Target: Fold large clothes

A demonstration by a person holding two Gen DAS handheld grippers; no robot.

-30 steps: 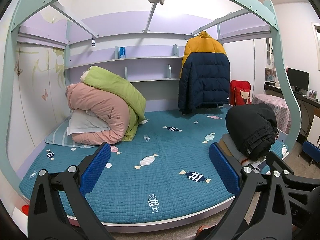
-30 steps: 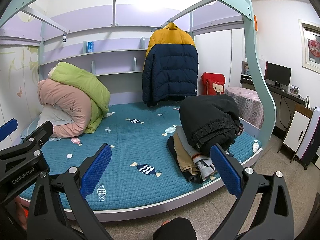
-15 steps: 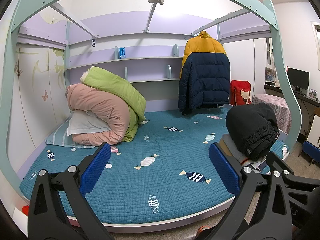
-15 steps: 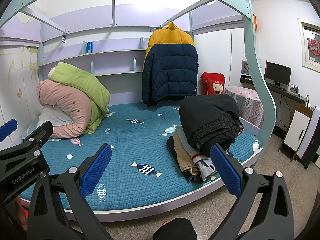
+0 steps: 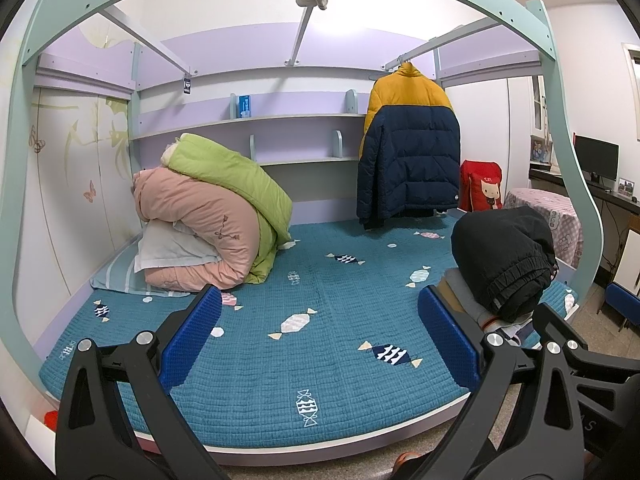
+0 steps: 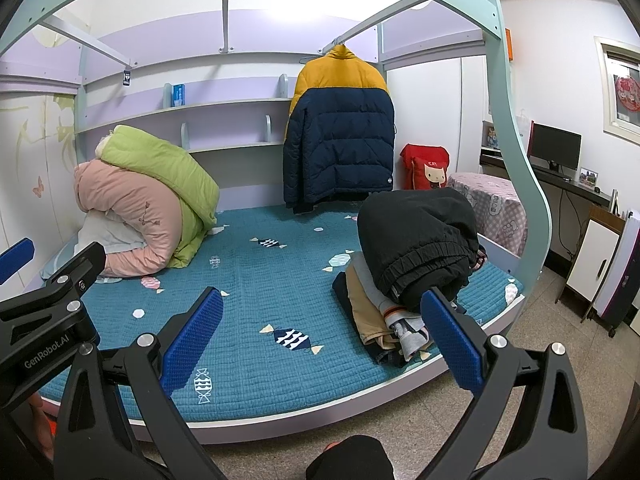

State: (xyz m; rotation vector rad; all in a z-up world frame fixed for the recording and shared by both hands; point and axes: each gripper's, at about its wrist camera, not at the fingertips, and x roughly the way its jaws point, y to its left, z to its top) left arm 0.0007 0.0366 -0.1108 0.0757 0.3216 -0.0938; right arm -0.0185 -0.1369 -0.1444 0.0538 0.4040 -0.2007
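Both tools are held up in front of the bed (image 5: 240, 412), out past its front edge, and neither one touches anything. The left tool (image 5: 320, 340) has its two blue fingers spread wide apart with nothing between them. The right tool (image 6: 322, 338) is spread wide too, and it is also empty. The big clothes sit in a pile (image 6: 384, 312) near the front right corner of the bed. A puffy black garment (image 6: 416, 240) lies bunched up on top of the flat folded things under it. A yellow and dark blue jacket (image 6: 340, 136) hangs from a rail at the back edge of the bed. Rolled quilts (image 5: 212, 216), one pink and one green, rest at the back left corner. The middle of the blue bed cover has no clothes on it. It looks like the folding has not started on a new piece yet, and the person is getting ready to pick one. The next move likely calls for a tool to reach to the pile or the jacket, close on the cloth, and pull it to the middle of the bed to spread it flat.
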